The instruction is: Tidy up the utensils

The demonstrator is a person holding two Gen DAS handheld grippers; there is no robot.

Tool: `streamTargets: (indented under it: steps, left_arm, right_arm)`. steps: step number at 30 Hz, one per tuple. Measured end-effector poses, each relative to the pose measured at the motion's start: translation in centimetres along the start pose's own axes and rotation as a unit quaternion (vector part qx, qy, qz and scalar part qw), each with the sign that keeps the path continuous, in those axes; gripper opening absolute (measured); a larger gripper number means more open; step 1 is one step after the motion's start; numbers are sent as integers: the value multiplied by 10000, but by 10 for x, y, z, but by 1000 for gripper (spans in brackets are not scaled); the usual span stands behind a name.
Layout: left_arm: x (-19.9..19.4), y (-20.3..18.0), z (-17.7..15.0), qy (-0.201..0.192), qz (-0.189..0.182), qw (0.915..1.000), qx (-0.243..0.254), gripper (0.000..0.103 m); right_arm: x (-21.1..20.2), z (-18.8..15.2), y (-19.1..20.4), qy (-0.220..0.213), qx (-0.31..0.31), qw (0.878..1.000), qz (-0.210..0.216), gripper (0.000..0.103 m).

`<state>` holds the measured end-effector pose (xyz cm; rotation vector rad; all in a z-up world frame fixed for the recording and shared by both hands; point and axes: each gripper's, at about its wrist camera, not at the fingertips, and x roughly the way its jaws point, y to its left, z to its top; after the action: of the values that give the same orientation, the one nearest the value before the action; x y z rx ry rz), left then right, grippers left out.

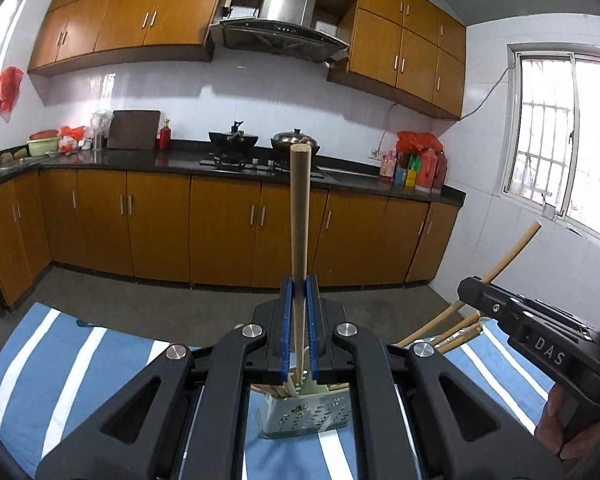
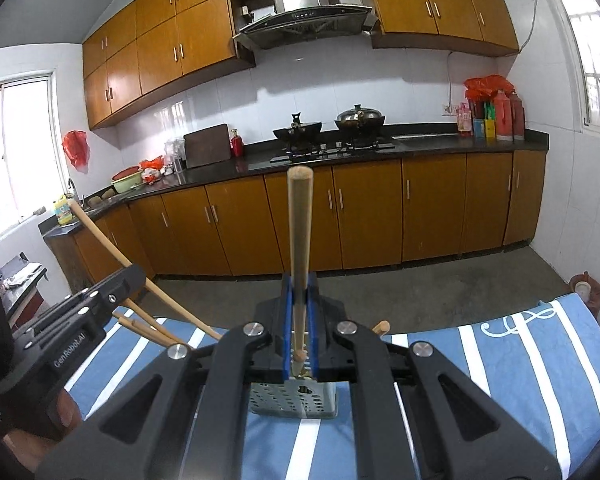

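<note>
We hold a wooden chopstick (image 1: 300,216) clamped in our left gripper (image 1: 300,292), another chopstick (image 2: 299,240) in our right gripper (image 2: 300,292), above a perforated utensil holder (image 1: 304,416) on the striped cloth (image 1: 60,360); several sticks already stand inside, these two remain.

In the left wrist view, a utensil holder (image 1: 304,416) stood on the worktop (image 1: 80,360) at lower centre. A wooden handle (image 1: 300,216) rose above it mid-frame; more handles (image 1: 456,330) lay lower right. Cabinets (image 1: 220,232) lined the room behind.
</note>
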<state>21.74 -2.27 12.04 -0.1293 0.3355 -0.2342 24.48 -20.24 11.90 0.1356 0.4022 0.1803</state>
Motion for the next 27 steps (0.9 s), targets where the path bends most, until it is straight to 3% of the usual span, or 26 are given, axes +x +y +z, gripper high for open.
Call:
streamTargets:
  steps: [3, 5, 6, 8, 10, 16, 21, 24, 26, 27]
  left_arm:
    - [7, 1, -2, 133, 39, 9999, -13, 7]
    - [6, 2, -3, 155, 16, 9998, -86, 8]
    - [5, 3, -2, 136, 16, 9999, -87, 9]
    - [0, 5, 1, 69, 55, 9999, -79, 26]
    - [-9, 8, 4, -48, 78, 9999, -116, 35]
    - [-35, 16, 11, -241, 151, 9995, -105, 35]
    - [-62, 28, 4, -285, 304, 9991, -47, 43]
    - [-76, 34, -6, -283, 361, 9989, -22, 57]
    - [-87, 38, -14, -285, 411, 9987, 29, 75]
    - [-93, 40, -19, -308, 432, 9986, 53, 80]
  right_arm:
    - [2, -1, -1, 30, 72, 10000, 13, 11]
    - [-2, -1, -1, -15, 111, 9999, 25, 25]
    - [-4, -1, -1, -68, 120, 9999, 15, 26]
    - [-9, -1, -3, -114, 135, 9998, 12, 26]
    - [-16, -1, -5, -170, 182, 9997, 23, 26]
    - [-41, -7, -6, -385, 134, 9992, -60, 39]
    - [-70, -24, -8, -605, 66, 9981, -127, 58]
    - [-85, -38, -7, -666, 78, 9977, -104, 74]
    - [-96, -49, -5, -789, 28, 9967, -165, 93]
    - [-102, -55, -2, -886, -20, 9958, -234, 96]
